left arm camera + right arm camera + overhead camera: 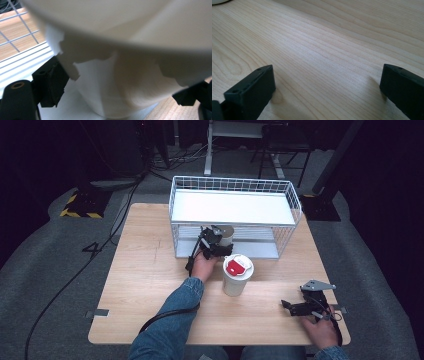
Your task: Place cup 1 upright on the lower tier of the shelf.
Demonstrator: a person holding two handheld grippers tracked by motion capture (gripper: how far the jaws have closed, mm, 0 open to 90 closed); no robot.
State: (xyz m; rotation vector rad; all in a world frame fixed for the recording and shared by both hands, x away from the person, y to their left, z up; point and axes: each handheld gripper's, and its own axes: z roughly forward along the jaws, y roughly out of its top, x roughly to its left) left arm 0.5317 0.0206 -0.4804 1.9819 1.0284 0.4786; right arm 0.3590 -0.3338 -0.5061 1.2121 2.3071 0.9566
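Two cups are in play: a white cup (227,236) on the lower shelf of the wire rack (235,215), and a taller cup with a red lid (237,275) standing on the surface (145,280) just in front of the rack. My left gripper (216,241) is at the rack's open front with the white cup between its jaws; in the left gripper view the cup's wall (110,85) sits close between the two black jaws, yet I cannot tell whether the pads press on it or stand just off it. My right gripper (295,307) rests near the front right corner, jaws spread with bare wood between them. The risk I see is the grip: if the pads are loose, the cup could tip on the shelf or slide out as I pull. Backing out carelessly, my left hand (202,267) could also knock over the lidded cup just beside it.
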